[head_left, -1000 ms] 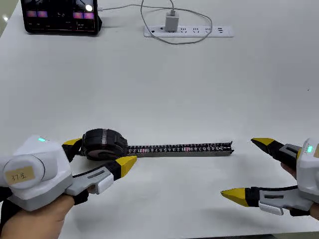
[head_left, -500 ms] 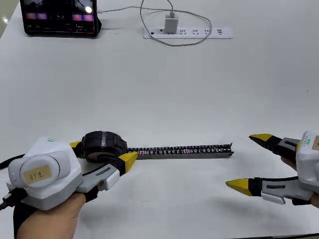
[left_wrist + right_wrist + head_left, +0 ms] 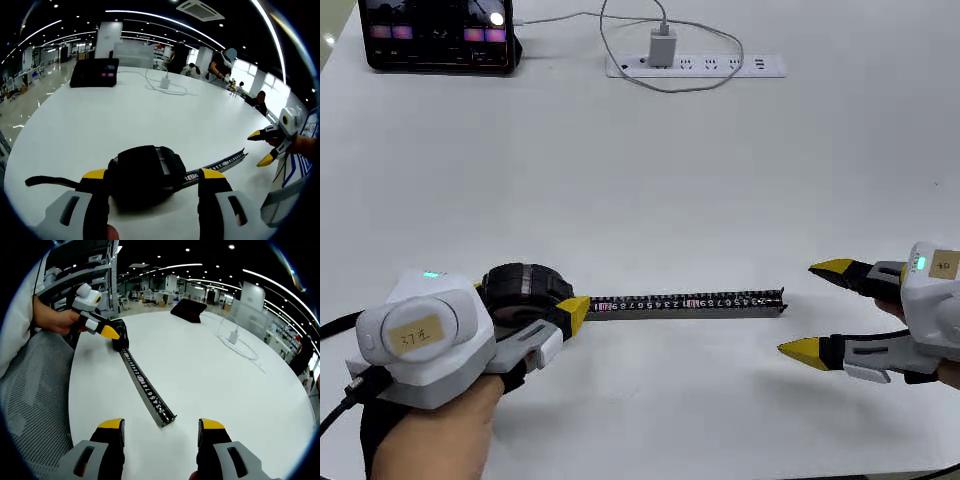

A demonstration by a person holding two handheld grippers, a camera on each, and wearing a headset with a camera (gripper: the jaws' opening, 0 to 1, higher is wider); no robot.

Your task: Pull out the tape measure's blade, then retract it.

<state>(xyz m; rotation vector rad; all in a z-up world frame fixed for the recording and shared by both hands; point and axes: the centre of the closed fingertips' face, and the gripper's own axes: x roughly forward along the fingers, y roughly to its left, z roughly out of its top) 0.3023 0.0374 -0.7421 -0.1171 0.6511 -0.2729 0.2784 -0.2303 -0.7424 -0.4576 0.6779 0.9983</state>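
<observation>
On the white tabletop point(image 3: 640, 180): a round black plastic tape measure case point(image 3: 525, 288) lay at 8 o'clock in the head view.
Blade: the dark, numbered metal blade point(image 3: 685, 302) lay flat, drawn out of the case toward 3 o'clock, its end hook free.
Left tool: the left tool point(image 3: 525, 301) had its yellow-tipped jaws pressed against both sides of the case, gripping it.
Right tool: the right tool point(image 3: 817, 308) hovered at 4 o'clock, jaws wide apart and empty, just beyond the blade's end and not touching it.
Far edge: a white power strip point(image 3: 695, 64) lay at 12 o'clock; a dark tablet point(image 3: 435, 35) stood at 11 o'clock.
</observation>
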